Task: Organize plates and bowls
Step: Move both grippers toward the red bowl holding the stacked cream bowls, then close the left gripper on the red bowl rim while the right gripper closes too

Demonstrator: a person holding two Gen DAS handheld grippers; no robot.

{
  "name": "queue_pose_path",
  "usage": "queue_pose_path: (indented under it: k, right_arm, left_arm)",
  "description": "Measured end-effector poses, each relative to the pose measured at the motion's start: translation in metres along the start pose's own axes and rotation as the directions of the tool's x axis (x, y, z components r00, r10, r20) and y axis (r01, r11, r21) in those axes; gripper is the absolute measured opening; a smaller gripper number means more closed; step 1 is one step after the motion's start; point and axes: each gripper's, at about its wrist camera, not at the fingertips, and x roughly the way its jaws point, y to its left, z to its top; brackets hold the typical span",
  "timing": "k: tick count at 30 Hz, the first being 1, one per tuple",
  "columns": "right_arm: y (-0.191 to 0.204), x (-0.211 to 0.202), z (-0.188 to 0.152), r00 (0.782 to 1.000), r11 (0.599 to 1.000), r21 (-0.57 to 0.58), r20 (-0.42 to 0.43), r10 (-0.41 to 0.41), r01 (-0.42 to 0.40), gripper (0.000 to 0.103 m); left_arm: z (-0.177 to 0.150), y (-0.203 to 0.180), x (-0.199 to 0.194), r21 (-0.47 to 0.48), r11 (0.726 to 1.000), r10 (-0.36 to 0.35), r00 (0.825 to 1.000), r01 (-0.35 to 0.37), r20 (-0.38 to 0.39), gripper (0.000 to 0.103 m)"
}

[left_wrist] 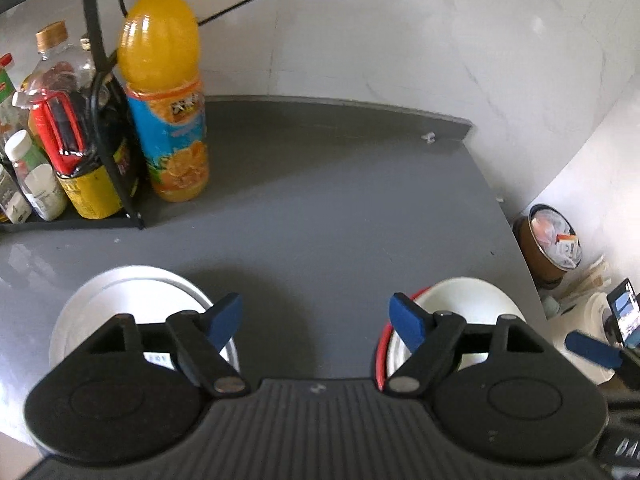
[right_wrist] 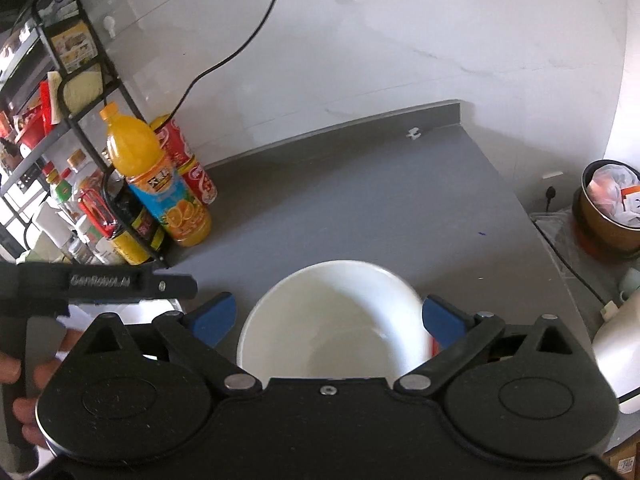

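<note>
One white plate (left_wrist: 120,300), one white bowl (right_wrist: 336,316), one orange juice bottle (left_wrist: 164,88), two red cans (right_wrist: 192,168), one bin (right_wrist: 608,208) and two grippers (left_wrist: 316,320) (right_wrist: 326,320) show.

Both wrist cams look steeply down, close over grey matte countertop (left_wrist: 320,200) (right_wrist: 380,200), sharing tall orange juice bottle (left_wrist: 164,92) (right_wrist: 156,176).

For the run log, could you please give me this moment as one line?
left gripper: open, over bare counter | right gripper: open, straddling white bowl | white plate: on counter, untouched
</note>
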Motion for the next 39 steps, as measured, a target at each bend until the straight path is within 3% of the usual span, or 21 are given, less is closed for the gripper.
queue_pose_path:
  k: [8, 13, 23, 31, 34, 37, 39]
  right_arm:
    - [-0.036, 0.017, 0.002, 0.999, 1.000, -0.006, -0.042, 0.014, -0.014, 0.100]
    - [-0.056, 0.037, 0.001, 0.992, 0.998, 0.050, -0.114, 0.051, -0.045, 0.100]
    - [-0.073, 0.066, -0.012, 0.973, 0.996, 0.063, -0.216, 0.079, -0.067, 0.094]
    - [-0.072, 0.081, -0.019, 0.953, 0.994, 0.059, -0.283, 0.108, -0.095, 0.083]
    - [-0.071, 0.085, -0.022, 0.947, 0.995, 0.039, -0.304, 0.103, -0.095, 0.081]
    - [-0.069, 0.087, -0.025, 0.941, 0.994, 0.029, -0.320, 0.109, -0.105, 0.075]
    - [-0.068, 0.089, -0.028, 0.936, 0.994, 0.035, -0.335, 0.111, -0.105, 0.058]
  left_arm:
    - [-0.011, -0.036, 0.009, 0.082, 0.996, -0.039, 0.998, 0.043, -0.048, 0.080]
    - [-0.017, -0.048, 0.029, 0.058, 0.995, -0.070, 0.993, 0.076, -0.093, 0.080]
    - [-0.026, -0.066, 0.059, 0.109, 0.994, -0.012, 0.992, 0.025, -0.125, 0.079]
    - [-0.029, -0.052, 0.083, 0.022, 1.000, 0.002, 0.979, 0.002, -0.203, 0.076]
    - [-0.030, -0.048, 0.091, -0.014, 1.000, -0.016, 0.972, 0.013, -0.236, 0.069]
    - [-0.031, -0.044, 0.102, -0.045, 0.999, -0.037, 0.959, 0.025, -0.281, 0.055]
    - [-0.032, -0.043, 0.108, -0.040, 0.999, -0.018, 0.953, 0.007, -0.302, 0.044]
